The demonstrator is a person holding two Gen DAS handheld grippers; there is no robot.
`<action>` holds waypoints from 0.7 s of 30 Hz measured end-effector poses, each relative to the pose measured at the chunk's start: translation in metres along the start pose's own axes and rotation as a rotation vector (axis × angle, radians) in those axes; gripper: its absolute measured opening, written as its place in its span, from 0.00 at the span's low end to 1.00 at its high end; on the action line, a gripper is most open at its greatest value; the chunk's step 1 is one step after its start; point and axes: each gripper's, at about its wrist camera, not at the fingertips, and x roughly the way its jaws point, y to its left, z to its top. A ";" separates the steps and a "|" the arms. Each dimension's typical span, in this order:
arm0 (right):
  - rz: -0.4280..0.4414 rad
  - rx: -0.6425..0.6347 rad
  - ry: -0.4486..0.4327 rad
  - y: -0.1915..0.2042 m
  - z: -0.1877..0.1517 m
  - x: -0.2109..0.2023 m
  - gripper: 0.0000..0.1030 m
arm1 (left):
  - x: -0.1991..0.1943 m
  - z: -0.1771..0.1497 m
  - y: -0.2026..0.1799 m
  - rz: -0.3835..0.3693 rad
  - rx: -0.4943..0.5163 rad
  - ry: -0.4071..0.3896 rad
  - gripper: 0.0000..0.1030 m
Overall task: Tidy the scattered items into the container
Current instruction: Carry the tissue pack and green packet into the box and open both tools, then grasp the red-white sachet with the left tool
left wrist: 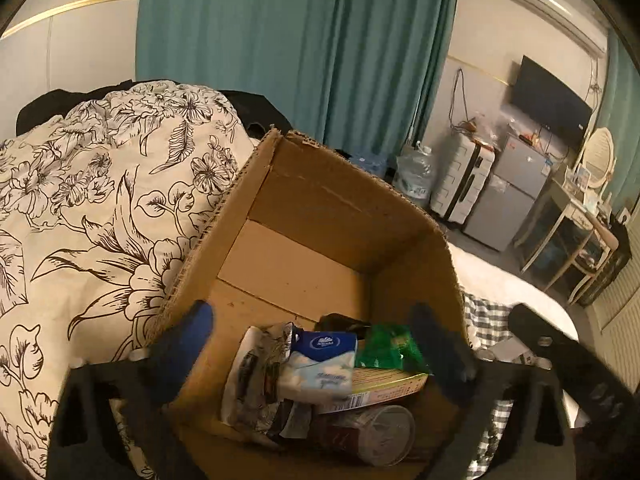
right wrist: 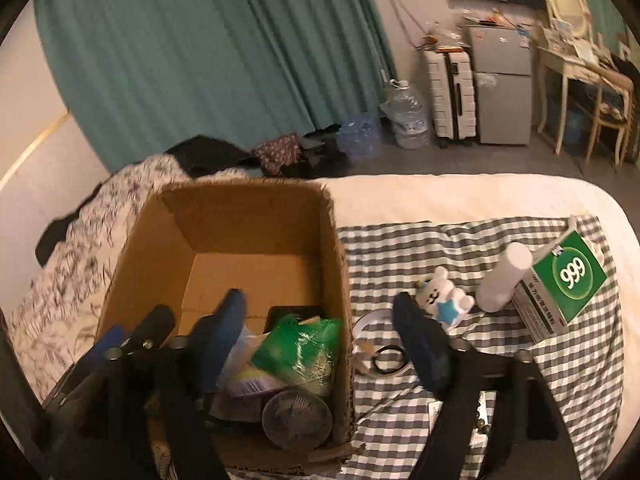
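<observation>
A cardboard box (left wrist: 332, 200) stands on the bed and holds a tissue pack (left wrist: 320, 368), a green packet (left wrist: 390, 348), a foil wrapper (left wrist: 260, 380) and a can (left wrist: 380, 434). My left gripper (left wrist: 316, 344) is open and empty above those items, inside the box's near side. My right gripper (right wrist: 320, 332) is open and empty, straddling the box's right wall (right wrist: 338, 280). On the checked cloth (right wrist: 560, 380) to the right lie a white bear toy (right wrist: 442, 298), a white bottle (right wrist: 502, 280), a green 999 box (right wrist: 564, 280) and a black ring (right wrist: 390, 360).
A floral quilt (left wrist: 100, 220) is heaped left of the box. Teal curtains (right wrist: 200, 60) hang behind. A suitcase (right wrist: 450, 92), a small fridge (right wrist: 502, 88), water jugs (right wrist: 406, 116) and a dressing table (right wrist: 576, 64) stand on the floor beyond the bed's edge.
</observation>
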 end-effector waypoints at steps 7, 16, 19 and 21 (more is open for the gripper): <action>-0.172 -0.014 -0.038 -0.055 -0.008 -0.052 0.87 | -0.015 -0.019 -0.045 -0.035 0.131 0.009 1.00; -0.359 -0.051 -0.059 -0.136 -0.050 -0.159 0.89 | -0.051 -0.083 -0.129 -0.210 0.344 0.039 1.00; -0.415 -0.050 -0.107 -0.159 -0.070 -0.182 0.89 | -0.049 -0.114 -0.156 -0.226 0.426 0.077 1.00; -0.410 -0.041 -0.097 -0.172 -0.077 -0.182 0.89 | -0.040 -0.130 -0.169 -0.203 0.458 0.141 1.00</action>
